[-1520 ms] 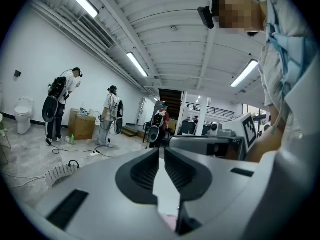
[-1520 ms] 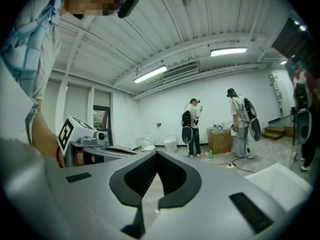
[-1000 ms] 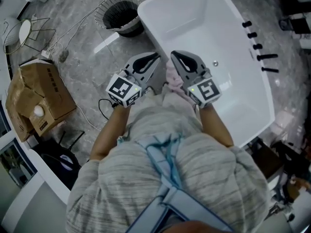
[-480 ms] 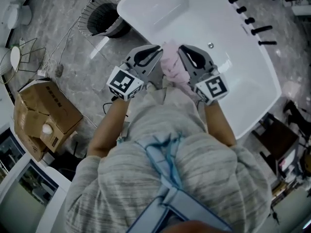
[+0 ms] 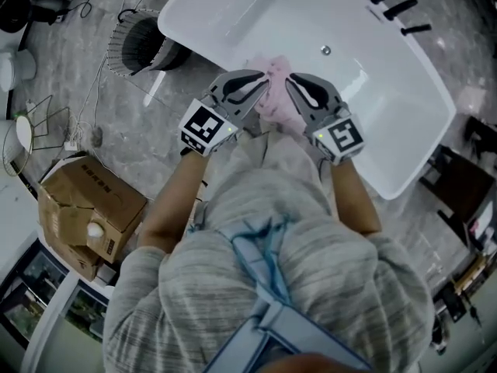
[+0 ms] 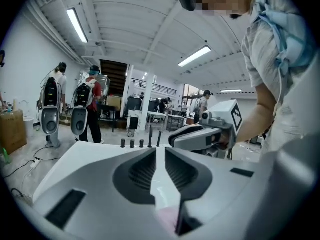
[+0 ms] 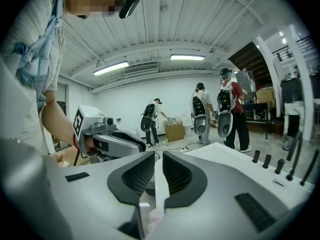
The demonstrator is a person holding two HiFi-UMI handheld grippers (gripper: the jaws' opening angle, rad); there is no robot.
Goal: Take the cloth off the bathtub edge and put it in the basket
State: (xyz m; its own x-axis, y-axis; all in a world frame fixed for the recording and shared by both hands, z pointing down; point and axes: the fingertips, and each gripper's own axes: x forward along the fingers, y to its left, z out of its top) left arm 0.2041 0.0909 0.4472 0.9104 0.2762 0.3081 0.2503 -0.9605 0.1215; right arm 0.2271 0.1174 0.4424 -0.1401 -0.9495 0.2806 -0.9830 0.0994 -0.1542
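Note:
A pink cloth (image 5: 276, 98) hangs bunched between my two grippers, over the near rim of the white bathtub (image 5: 233, 14). My left gripper (image 5: 258, 84) is shut on the cloth's left side; pink fabric (image 6: 167, 218) shows at the base of its jaws. My right gripper (image 5: 290, 84) is shut on the right side, with a fold of the cloth (image 7: 159, 189) pinched between its jaws. In each gripper view I see the other gripper close alongside. The wire basket (image 5: 144, 41) with a dark liner stands on the floor left of the tub.
Black taps (image 5: 388, 6) line the tub's far rim. A cardboard box (image 5: 89, 208) sits on the floor at the left, with cables and a wire stand (image 5: 35, 127) beyond it. People with equipment stand in the background (image 6: 87, 109).
Both grippers have drawn closer together and carried the bunched cloth up off the tub's rim. The head view has swung, so the tub and basket sit higher in the picture.

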